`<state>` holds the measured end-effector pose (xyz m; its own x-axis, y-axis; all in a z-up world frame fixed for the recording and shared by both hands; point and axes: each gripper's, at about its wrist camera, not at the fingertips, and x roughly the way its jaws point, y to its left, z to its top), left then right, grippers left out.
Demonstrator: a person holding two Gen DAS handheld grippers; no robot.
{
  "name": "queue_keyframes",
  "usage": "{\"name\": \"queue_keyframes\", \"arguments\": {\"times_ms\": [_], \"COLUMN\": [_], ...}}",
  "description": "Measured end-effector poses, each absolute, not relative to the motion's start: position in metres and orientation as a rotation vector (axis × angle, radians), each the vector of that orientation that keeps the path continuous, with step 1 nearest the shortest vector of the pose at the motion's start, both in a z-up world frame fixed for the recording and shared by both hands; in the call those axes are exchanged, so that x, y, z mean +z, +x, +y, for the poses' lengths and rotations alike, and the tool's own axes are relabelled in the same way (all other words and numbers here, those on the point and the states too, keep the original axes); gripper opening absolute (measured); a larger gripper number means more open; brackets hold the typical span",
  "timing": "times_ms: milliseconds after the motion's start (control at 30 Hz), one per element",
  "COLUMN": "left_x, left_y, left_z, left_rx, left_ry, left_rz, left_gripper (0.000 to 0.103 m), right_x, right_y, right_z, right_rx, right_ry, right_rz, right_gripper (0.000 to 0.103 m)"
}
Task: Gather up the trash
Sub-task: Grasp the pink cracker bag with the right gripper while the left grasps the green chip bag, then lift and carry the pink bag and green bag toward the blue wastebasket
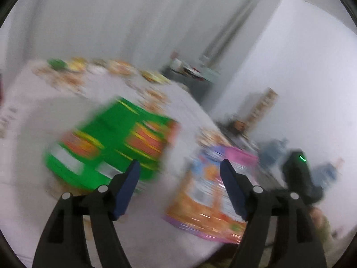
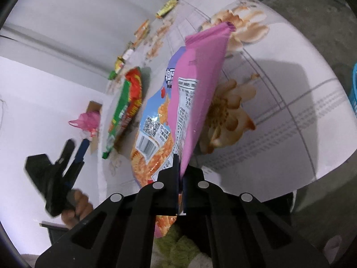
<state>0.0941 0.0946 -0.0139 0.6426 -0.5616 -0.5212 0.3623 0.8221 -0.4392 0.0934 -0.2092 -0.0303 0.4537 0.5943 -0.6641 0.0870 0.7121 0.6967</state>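
Desk (image 2: 290, 93) with floral cloth carries the trash; the pink snack bag (image 2: 196, 84) stands on edge, long axis running away from the right tool (image 2: 179, 174), which is clenched on its near corner. Green packet (image 1: 111, 143) lies flat just ahead-left of the left tool (image 1: 180, 167), released, nothing between its jaws; only the right view shows smaller wrappers (image 2: 166, 7) along the far edge.

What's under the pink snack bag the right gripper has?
The right gripper is shut on the pink snack bag. Under it shows the flowered tablecloth, with a printed flower beside the bag's edge. Whatever lies directly beneath the bag is covered.
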Motion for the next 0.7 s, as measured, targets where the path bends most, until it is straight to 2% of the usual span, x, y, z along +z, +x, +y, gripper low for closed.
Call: {"name": "queue_keyframes", "arguments": {"times_ms": [133,300,467,700], "left_x": [-0.013,-0.043,-0.06,-0.07], "left_y": [0.129,0.185,0.194,0.175], "left_z": [0.129,0.15,0.134,0.108], "left_rx": [-0.34,-0.236,-0.235,-0.214], "left_ry": [-0.288,-0.314,-0.193,0.031], "left_rz": [0.741,0.922,0.974,0.955], "left_gripper": [0.072,0.072,0.072,0.052], "right_x": [-0.019,-0.014,-0.019,-0.017], "right_y": [0.095,0.096,0.103,0.097], "right_z": [-0.211,-0.212,-0.205,-0.209], "right_rx": [0.337,0.312,0.277,0.245], "right_ry": [0.673,0.632,0.616,0.575], "right_rz": [1.039,1.021,1.04,1.036], "right_gripper": [0.0,0.0,0.0,0.0]}}
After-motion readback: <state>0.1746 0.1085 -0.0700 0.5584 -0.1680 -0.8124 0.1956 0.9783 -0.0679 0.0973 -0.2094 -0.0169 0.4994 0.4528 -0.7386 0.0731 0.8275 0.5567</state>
